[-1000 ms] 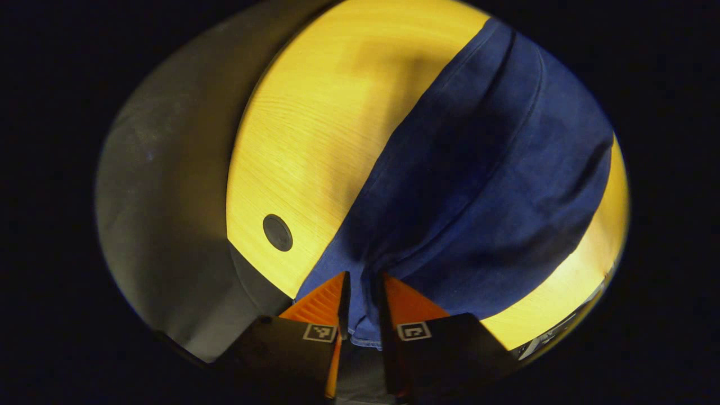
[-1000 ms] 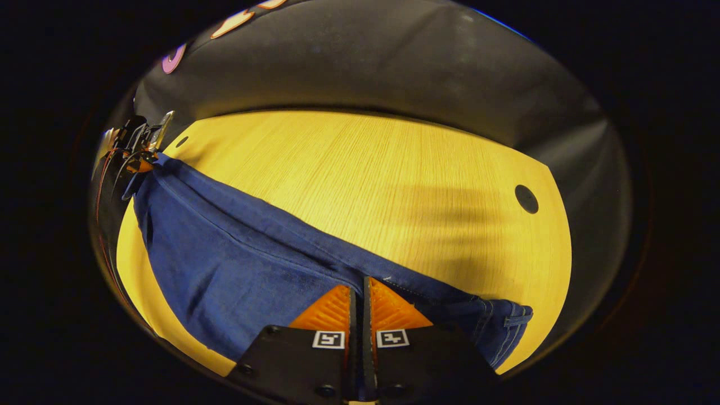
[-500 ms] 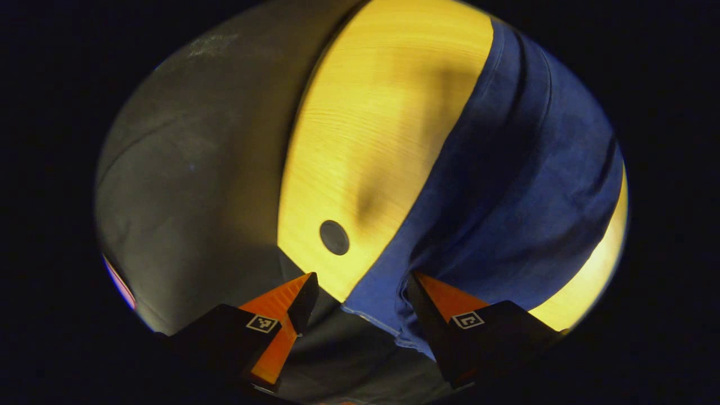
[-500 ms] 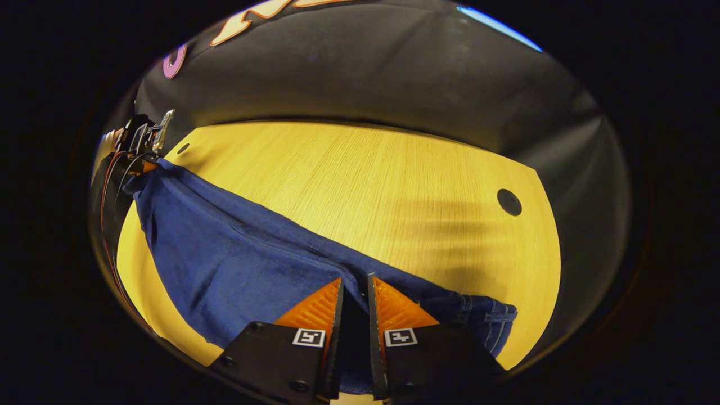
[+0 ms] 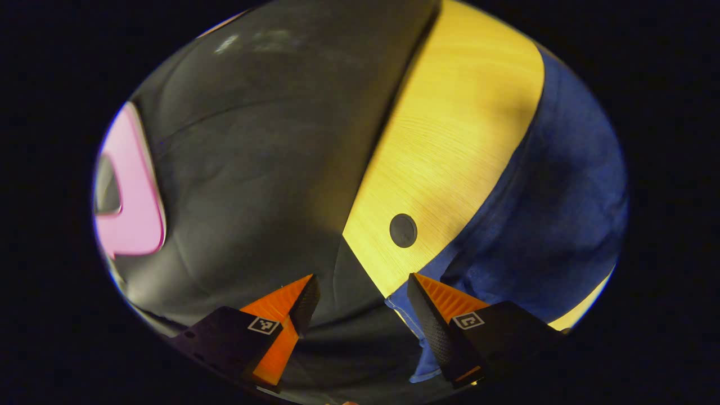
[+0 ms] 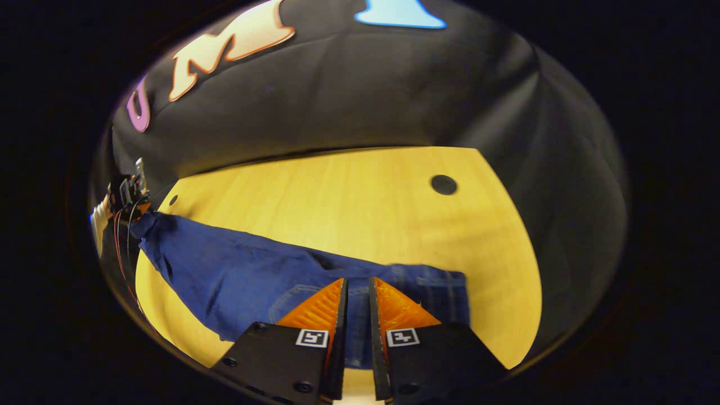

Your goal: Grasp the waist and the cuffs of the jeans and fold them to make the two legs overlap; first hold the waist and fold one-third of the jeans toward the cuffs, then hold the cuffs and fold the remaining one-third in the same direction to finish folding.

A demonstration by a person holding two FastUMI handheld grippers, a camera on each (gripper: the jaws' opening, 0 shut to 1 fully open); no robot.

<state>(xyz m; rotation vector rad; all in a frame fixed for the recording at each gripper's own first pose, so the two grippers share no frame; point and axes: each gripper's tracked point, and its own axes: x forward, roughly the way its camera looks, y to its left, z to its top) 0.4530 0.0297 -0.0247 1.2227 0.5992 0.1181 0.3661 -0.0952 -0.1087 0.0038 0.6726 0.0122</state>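
Leg-overlap fold looks laid: left gripper (image 5: 360, 295) spread beside the cuffs (image 5: 413, 320), right gripper (image 6: 358, 298) slightly parted, apparently off the jeans (image 6: 253, 278); next, regrasp waist.

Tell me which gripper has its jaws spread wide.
The left gripper: its jaws stand far apart, beside the edge of the jeans. On the right gripper the jaws show just a narrow slit between them.

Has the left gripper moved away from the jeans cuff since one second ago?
Yes. The left gripper opened and swung off the jeans: the table's dark hole shifted rightward in its view.
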